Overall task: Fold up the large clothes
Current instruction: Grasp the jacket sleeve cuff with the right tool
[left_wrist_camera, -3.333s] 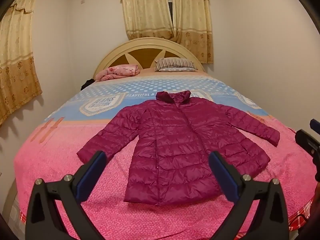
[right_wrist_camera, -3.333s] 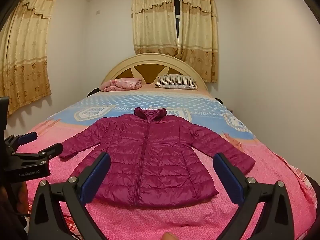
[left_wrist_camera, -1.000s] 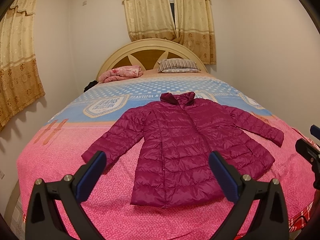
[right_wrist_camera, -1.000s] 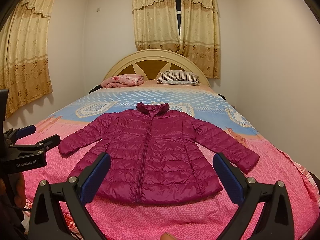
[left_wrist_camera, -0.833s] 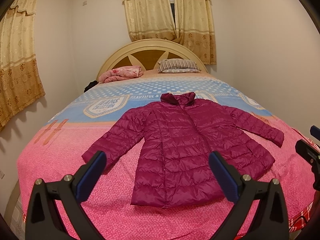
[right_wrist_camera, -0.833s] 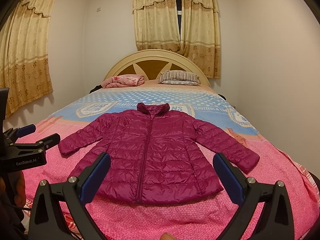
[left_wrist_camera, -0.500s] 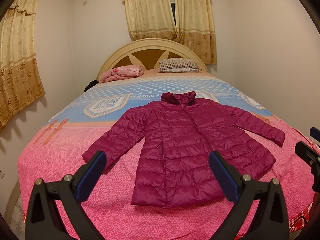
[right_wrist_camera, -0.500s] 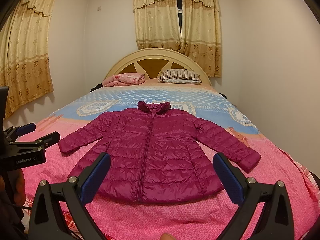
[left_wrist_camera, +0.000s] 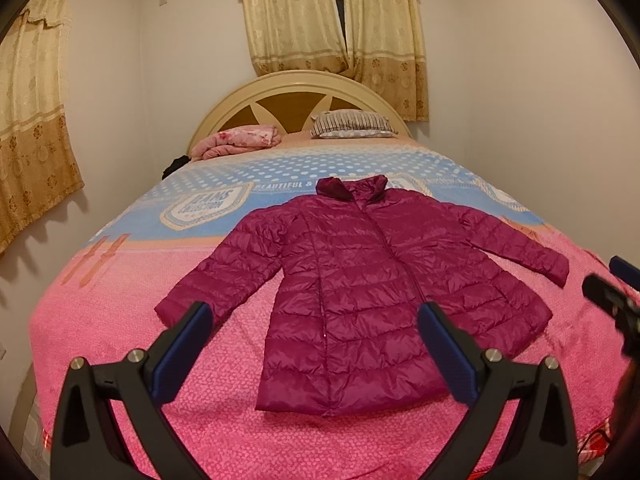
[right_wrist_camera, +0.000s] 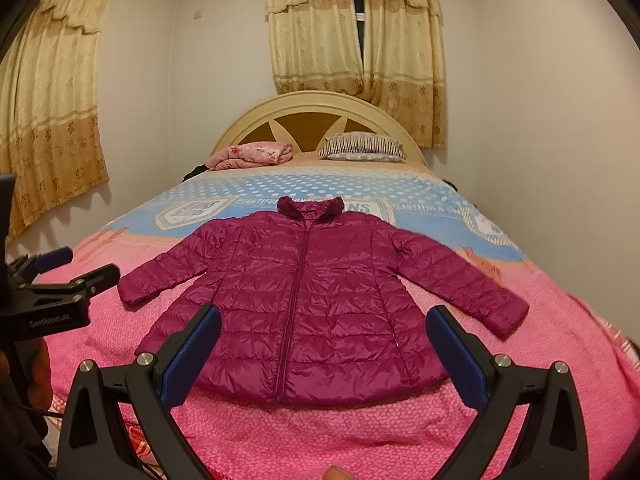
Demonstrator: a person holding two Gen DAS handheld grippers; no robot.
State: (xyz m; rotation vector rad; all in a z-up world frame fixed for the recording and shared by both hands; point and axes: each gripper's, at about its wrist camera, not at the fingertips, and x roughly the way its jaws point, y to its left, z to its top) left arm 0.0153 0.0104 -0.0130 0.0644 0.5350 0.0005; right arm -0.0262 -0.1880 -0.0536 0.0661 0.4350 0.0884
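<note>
A magenta quilted puffer jacket (left_wrist_camera: 360, 280) lies flat on the bed, front up, zipped, collar toward the headboard, both sleeves spread out; it also shows in the right wrist view (right_wrist_camera: 312, 300). My left gripper (left_wrist_camera: 316, 344) is open and empty, held above the bed's foot, short of the jacket's hem. My right gripper (right_wrist_camera: 324, 348) is open and empty, also short of the hem. The left gripper shows at the left edge of the right wrist view (right_wrist_camera: 60, 280); the right gripper shows at the right edge of the left wrist view (left_wrist_camera: 612, 292).
The bed (left_wrist_camera: 100, 320) has a pink and blue cover. A folded pink blanket (left_wrist_camera: 240, 142) and a striped pillow (left_wrist_camera: 352, 124) lie at the headboard (left_wrist_camera: 296, 92). Walls stand close on both sides, with curtains (right_wrist_camera: 352, 32) behind.
Both grippers have drifted slightly forward toward the bed, so the jacket looks a little larger and nearer. The jacket has not moved.
</note>
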